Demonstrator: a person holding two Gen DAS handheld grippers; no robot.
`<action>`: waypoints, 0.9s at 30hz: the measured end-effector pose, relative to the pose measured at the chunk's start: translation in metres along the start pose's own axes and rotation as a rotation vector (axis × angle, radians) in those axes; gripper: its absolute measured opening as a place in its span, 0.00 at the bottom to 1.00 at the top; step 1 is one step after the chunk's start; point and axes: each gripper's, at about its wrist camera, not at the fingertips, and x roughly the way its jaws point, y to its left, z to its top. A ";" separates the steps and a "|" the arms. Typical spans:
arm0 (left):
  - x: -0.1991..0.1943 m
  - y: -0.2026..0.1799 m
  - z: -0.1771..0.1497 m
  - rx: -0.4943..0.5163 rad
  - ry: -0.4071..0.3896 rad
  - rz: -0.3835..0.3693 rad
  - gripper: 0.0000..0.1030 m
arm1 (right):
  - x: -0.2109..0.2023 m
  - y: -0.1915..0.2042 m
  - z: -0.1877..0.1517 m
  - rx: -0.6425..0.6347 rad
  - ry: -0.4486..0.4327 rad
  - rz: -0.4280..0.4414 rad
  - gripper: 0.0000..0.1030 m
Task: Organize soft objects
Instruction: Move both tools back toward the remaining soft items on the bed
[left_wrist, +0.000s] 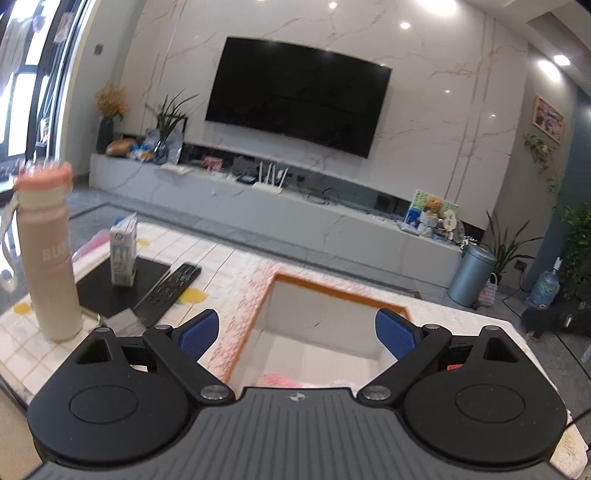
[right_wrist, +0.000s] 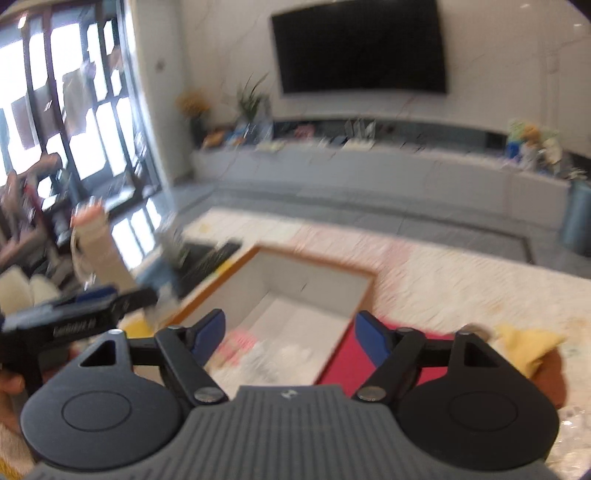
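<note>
An open box (left_wrist: 334, 291) with an orange rim and white inner walls stands on the pale patterned table. My left gripper (left_wrist: 297, 332) hovers over its near side, open, with nothing between the blue pads. A pink soft thing (left_wrist: 280, 380) lies on the box floor just below it. In the blurred right wrist view my right gripper (right_wrist: 291, 334) is also open and empty above the box (right_wrist: 314, 284). The pink thing (right_wrist: 240, 339) and a white fluffy thing (right_wrist: 280, 358) lie inside. A yellow soft object (right_wrist: 528, 343) lies on the table at the right.
A tall beige bottle (left_wrist: 48, 251) with a pink cap, a milk carton (left_wrist: 123, 251) and a black remote (left_wrist: 170, 291) stand left of the box. A red flat thing (right_wrist: 343, 354) lies against the box's right side. My left gripper (right_wrist: 144, 297) shows at the left.
</note>
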 end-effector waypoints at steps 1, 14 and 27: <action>-0.004 -0.006 0.002 0.015 -0.010 -0.008 1.00 | -0.011 -0.008 0.002 0.010 -0.025 -0.013 0.75; 0.016 -0.095 -0.004 0.171 0.121 -0.129 1.00 | -0.105 -0.114 -0.034 0.134 -0.133 -0.267 0.84; 0.050 -0.177 -0.031 0.286 0.250 -0.207 1.00 | -0.063 -0.190 -0.091 0.306 -0.060 -0.313 0.83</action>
